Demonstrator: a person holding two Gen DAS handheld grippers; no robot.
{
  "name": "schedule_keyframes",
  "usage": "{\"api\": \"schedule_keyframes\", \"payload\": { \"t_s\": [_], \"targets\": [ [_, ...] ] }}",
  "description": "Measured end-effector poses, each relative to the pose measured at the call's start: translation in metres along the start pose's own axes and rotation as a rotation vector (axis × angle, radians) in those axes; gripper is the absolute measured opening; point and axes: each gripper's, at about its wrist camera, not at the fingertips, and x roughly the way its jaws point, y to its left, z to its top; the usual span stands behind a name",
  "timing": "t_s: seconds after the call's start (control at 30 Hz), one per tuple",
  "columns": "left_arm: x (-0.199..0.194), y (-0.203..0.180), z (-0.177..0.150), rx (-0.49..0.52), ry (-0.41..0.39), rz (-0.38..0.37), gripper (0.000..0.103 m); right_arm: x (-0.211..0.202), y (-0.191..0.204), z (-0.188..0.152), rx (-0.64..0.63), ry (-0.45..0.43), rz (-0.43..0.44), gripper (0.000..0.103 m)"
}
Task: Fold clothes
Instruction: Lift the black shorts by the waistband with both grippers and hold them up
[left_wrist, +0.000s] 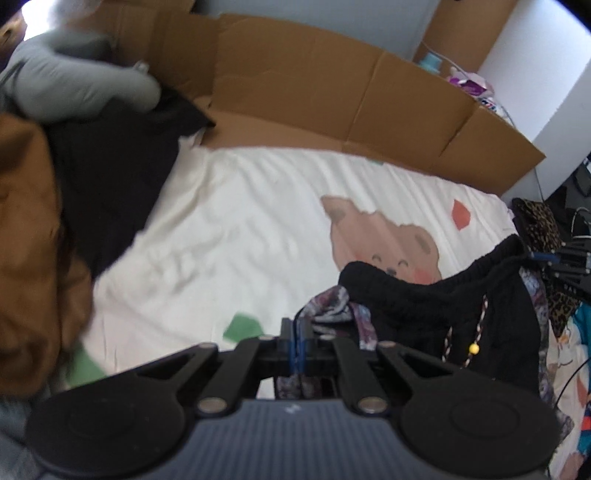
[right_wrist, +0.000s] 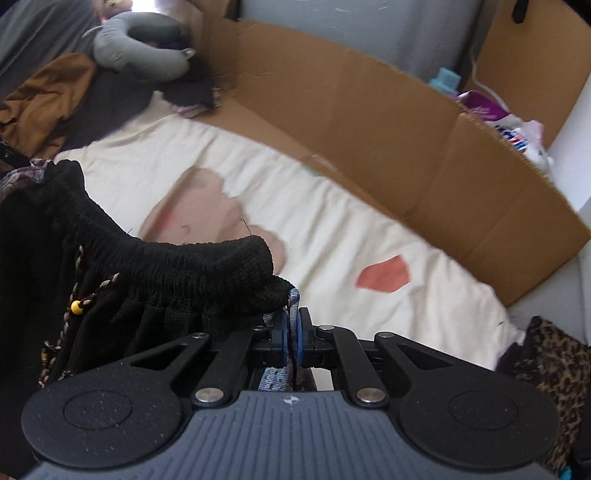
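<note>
Bedsheet (left_wrist: 240, 229) open ahead, cardboard (left_wrist: 332, 96) along far edge; both fingers clamped on skirt (right_wrist: 177, 273).

The bed (left_wrist: 240, 229) wore a cream sheet printed with a bear and coloured patches. At ten o'clock in the left wrist view a heap of brown and black clothes (left_wrist: 74, 192) lay on it, a grey neck pillow (left_wrist: 74, 88) topping them. Flattened cardboard (left_wrist: 332, 103) ran along its twelve o'clock edge. Leopard-print fabric (right_wrist: 546, 362) lay at four o'clock in the right wrist view.

Soft daylight, blown-out glare at the upper left, motion blur leftward, heavy fisheye bending at edges.
</note>
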Motion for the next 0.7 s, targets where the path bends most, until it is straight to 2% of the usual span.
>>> {"api": "schedule_keyframes", "payload": {
  "t_s": [0.13, 0.27, 0.47, 0.53, 0.57, 0.6, 0.67, 0.7],
  "targets": [
    [0.027, 0.001, 0.003, 0.018, 0.032, 0.014, 0.002, 0.021, -0.001, -0.005, 0.02, 0.031, 0.001, 0.002],
    [0.061, 0.01, -0.011, 0.017, 0.095, 0.037, 0.002, 0.054, 0.002, -0.017, 0.031, 0.088, 0.037, 0.002],
    [0.088, 0.03, -0.031, -0.066, 0.153, 0.049, 0.005, 0.081, 0.006, -0.023, 0.047, 0.135, 0.072, 0.005],
    [0.087, 0.033, -0.03, -0.076, 0.159, 0.048, 0.008, 0.082, 0.005, -0.02, 0.047, 0.139, 0.081, 0.01],
    [0.084, 0.035, -0.028, -0.078, 0.153, 0.041, 0.009, 0.079, 0.002, -0.019, 0.049, 0.132, 0.092, 0.015],
    [0.08, 0.037, -0.025, -0.085, 0.146, 0.041, 0.01, 0.077, -0.001, -0.018, 0.053, 0.123, 0.103, 0.029],
    [0.073, 0.043, -0.016, -0.145, 0.13, 0.028, 0.01, 0.073, -0.008, -0.015, 0.067, 0.113, 0.119, 0.04],
    [0.069, 0.046, -0.011, -0.177, 0.12, 0.016, 0.011, 0.072, -0.011, -0.014, 0.075, 0.111, 0.125, 0.041]
  ]
}}
